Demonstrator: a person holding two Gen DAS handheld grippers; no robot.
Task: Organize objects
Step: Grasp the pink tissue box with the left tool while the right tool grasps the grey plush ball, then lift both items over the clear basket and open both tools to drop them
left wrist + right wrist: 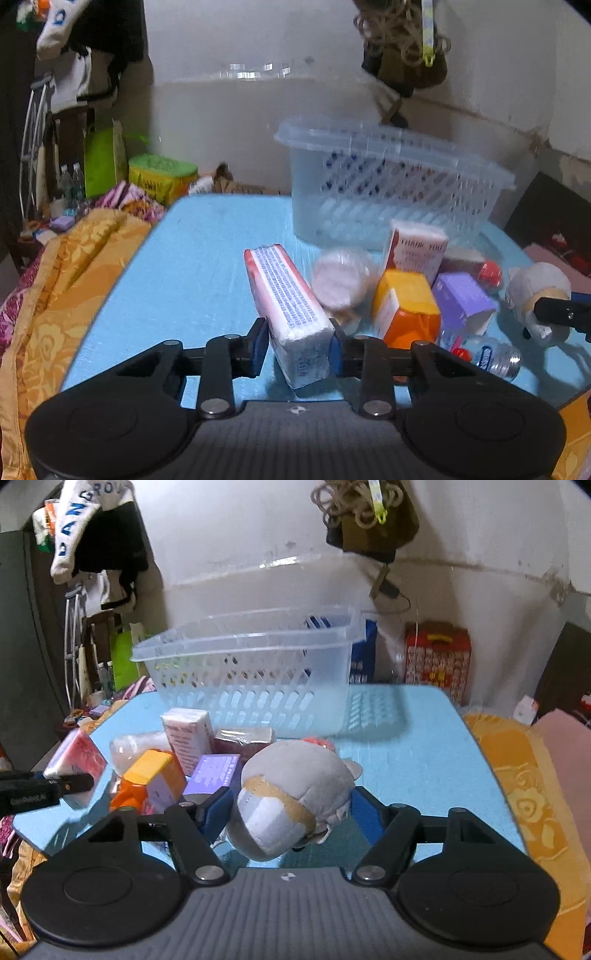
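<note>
Both hands are loaded, but the basket (255,672) looks empty, so the sorting has barely begun. The left hand-held gripper (297,341) is clamped tight on a tissue pack (286,306), just above the tabletop (207,258). The right hand-held gripper (290,812) is half closed around a plush toy (291,794), its pads on the toy's sides. Left in the pile before the basket: an orange box (406,306), a purple box (461,302), a white carton (415,249), a small bottle (491,356) and some wrapped items. The tabletop is pale blue, ringed by an orange blanket (74,266); clothes hang on the cluttered room's wall.
</note>
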